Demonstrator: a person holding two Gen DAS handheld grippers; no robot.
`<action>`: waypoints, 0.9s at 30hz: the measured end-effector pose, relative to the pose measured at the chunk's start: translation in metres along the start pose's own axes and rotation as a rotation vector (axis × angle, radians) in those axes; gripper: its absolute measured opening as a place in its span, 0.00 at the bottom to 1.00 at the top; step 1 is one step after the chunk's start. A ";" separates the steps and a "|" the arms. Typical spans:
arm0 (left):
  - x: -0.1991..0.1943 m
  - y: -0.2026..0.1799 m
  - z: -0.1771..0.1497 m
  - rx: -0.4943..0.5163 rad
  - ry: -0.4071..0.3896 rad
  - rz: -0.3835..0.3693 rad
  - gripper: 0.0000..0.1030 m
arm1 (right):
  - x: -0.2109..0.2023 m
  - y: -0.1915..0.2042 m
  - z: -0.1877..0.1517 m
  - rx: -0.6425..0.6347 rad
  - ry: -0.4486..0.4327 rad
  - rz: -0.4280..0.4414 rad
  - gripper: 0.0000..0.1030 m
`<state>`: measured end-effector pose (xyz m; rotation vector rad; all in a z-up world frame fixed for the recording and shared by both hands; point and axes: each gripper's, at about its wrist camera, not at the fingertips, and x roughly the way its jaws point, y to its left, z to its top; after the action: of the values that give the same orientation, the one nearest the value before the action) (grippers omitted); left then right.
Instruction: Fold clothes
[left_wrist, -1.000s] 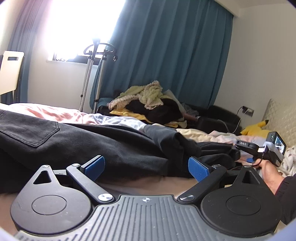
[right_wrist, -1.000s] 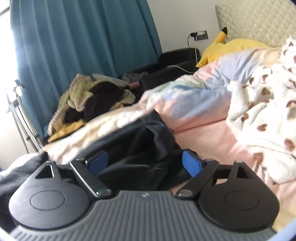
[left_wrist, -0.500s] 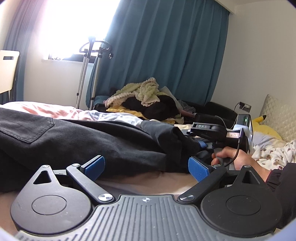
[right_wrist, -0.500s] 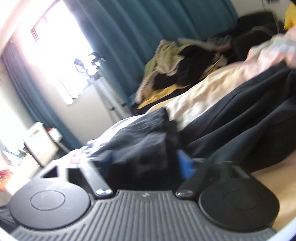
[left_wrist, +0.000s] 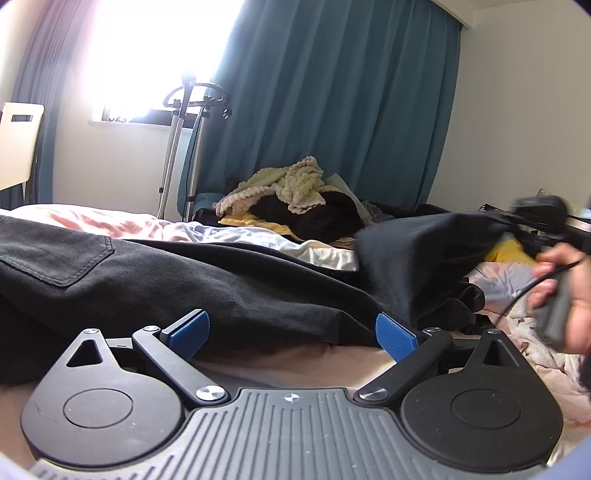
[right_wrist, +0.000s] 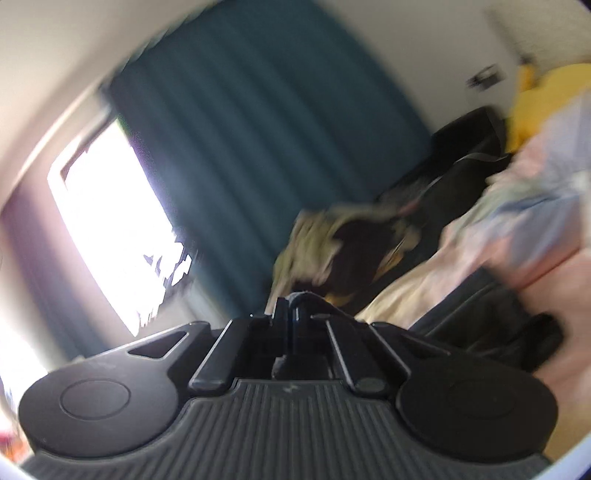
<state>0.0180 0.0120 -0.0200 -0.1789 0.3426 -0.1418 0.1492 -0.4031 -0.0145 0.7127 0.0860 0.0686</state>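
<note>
Left wrist view: the left tongs (left_wrist: 291, 330) are spread wide, low over the bed (left_wrist: 280, 360), with black trousers (left_wrist: 177, 284) lying across it just ahead. One trouser end (left_wrist: 417, 251) is lifted at right.

Right wrist view, blurred: the right tongs (right_wrist: 291, 314) are clenched on dark cloth.

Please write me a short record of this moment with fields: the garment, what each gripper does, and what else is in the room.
garment: black trousers spread across the bed, back pocket up
lifted part: right end of the trousers raised off the bed, hanging as a flap
left gripper: open, blue fingers at the near edge of the trousers, holding nothing
right gripper: shut on the trousers; view blurred
background: teal curtain, clothes pile, garment steamer stand, bright window
</note>
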 end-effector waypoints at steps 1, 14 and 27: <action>-0.001 -0.001 0.000 0.001 -0.003 0.001 0.95 | -0.014 -0.010 0.009 0.012 -0.038 -0.041 0.03; 0.003 -0.010 0.000 0.051 0.010 0.020 0.95 | -0.043 -0.163 -0.011 0.115 0.154 -0.650 0.07; -0.007 -0.002 0.009 0.046 -0.008 0.015 0.95 | -0.060 -0.050 -0.016 -0.199 0.132 -0.518 0.77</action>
<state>0.0147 0.0129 -0.0087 -0.1310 0.3328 -0.1343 0.0894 -0.4354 -0.0562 0.4696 0.3824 -0.3677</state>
